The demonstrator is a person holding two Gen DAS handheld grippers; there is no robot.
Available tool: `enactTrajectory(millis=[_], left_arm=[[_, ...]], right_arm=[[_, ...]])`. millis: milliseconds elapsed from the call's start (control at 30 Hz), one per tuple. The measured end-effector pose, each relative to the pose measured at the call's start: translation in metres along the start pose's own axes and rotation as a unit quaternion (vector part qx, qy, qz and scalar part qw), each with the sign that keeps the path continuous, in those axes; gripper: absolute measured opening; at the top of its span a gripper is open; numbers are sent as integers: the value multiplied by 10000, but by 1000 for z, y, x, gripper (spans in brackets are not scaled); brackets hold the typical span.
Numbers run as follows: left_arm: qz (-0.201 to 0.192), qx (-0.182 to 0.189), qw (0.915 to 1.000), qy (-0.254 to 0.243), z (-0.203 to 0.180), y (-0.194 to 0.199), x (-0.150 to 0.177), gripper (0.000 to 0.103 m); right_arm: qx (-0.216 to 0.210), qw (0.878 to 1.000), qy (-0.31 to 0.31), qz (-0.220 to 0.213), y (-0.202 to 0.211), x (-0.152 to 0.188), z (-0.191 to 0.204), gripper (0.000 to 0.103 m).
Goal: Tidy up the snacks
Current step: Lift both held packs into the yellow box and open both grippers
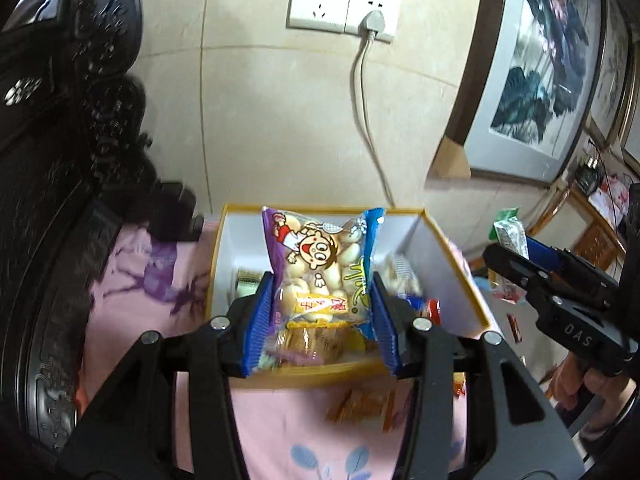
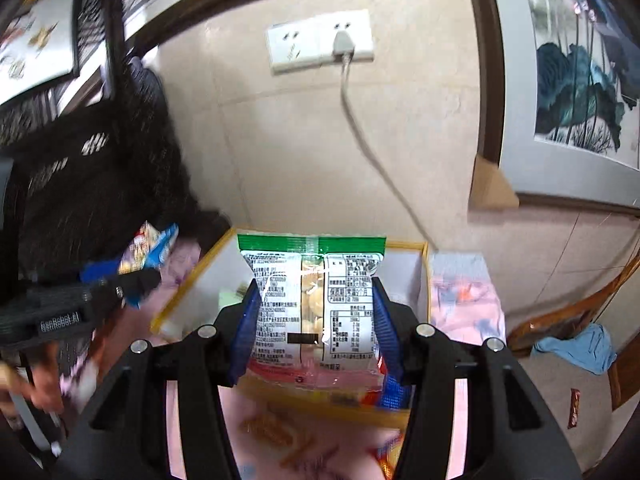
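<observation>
My left gripper is shut on a purple-and-blue cartoon snack bag of round biscuits, held over the yellow-rimmed white box. My right gripper is shut on a green-topped snack bag with its printed back facing the camera, held above the same box. The box holds several small snack packets. The right gripper also shows at the right of the left wrist view, and the left gripper at the left of the right wrist view.
The box stands on a pink floral cloth against a tiled wall with a socket and cable. Loose orange packets lie in front of the box. Dark carved furniture is at the left, framed paintings at the right.
</observation>
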State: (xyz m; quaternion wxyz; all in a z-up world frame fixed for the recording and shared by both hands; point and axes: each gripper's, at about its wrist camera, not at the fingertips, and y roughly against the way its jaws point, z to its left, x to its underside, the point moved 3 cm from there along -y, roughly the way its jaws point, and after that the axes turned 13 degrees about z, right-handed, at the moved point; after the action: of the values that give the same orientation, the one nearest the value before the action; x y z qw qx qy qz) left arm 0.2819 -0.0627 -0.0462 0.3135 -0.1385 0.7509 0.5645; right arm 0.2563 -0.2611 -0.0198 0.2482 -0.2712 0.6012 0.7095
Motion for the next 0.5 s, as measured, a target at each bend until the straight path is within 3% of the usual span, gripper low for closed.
enactTrajectory(millis=[367, 400, 467, 500], left_arm=[[316, -290, 9989, 193, 5, -55, -25, 51], [346, -338, 9986, 216, 5, -58, -25, 56], [460, -452, 9973, 357, 9, -64, -25, 91], [447, -529, 9966, 438, 10, -63, -24, 94]], right_arm=[[122, 9985, -120, 524, -58, -9, -9, 54], [144, 9978, -123, 634, -63, -8, -10, 56], [426, 9952, -45, 878, -72, -7, -8, 58], [634, 9933, 71, 961, -75, -6, -7, 59]])
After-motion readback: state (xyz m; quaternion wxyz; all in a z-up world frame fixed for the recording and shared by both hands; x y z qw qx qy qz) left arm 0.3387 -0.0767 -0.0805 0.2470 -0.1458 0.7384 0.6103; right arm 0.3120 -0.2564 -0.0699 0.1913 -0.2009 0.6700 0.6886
